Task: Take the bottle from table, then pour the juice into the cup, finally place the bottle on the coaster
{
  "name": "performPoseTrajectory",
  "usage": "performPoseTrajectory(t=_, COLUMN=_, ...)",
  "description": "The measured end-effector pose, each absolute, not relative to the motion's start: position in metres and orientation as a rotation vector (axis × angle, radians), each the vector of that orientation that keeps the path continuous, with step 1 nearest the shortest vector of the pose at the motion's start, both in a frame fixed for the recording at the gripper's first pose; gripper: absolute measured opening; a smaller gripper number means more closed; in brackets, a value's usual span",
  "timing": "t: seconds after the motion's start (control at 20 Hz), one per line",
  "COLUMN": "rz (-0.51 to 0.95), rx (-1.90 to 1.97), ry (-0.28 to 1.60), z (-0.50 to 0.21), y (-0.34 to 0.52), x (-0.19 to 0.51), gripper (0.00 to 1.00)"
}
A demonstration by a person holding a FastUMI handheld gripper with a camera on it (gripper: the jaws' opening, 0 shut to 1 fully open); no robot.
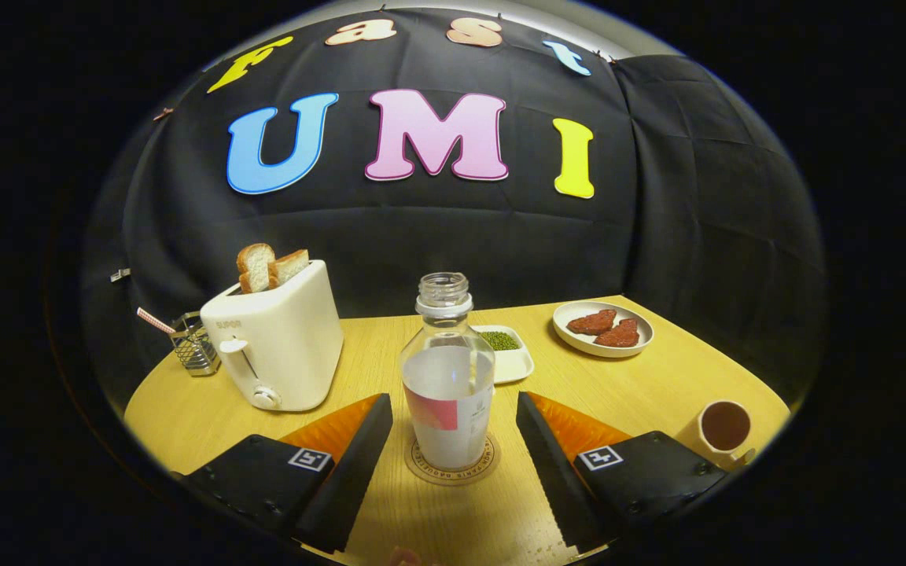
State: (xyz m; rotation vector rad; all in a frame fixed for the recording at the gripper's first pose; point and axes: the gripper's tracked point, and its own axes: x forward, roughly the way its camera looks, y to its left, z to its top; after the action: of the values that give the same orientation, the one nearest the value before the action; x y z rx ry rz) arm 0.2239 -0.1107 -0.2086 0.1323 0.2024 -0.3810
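A clear plastic bottle point(448, 377) with no cap and a white-and-red label stands upright on a round cork coaster point(453, 464) on the wooden table point(642, 385). My gripper point(453, 428) is open, one finger on each side of the bottle with a gap to it on both sides. The bottle sits between the fingertips, touching neither. A white cup point(724, 428) holding dark liquid stands to the right, beside the right finger.
A white toaster point(276, 342) with two bread slices stands left of the bottle. Behind the bottle is a small white dish of green beans point(504, 350). Farther right lies a plate with red meat pieces point(602, 328). A wire holder point(192, 344) sits at the far left.
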Motion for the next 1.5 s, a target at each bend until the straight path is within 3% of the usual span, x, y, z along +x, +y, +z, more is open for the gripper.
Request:
performPoseTrajectory(t=0.75, rz=-0.309, rx=0.047, ry=-0.042, z=-0.043, y=-0.089, x=0.103, gripper=0.97)
performPoseTrajectory(t=1.5, rz=-0.178, rx=-0.035, ry=0.013, z=-0.045, y=-0.028, x=0.026, gripper=0.97)
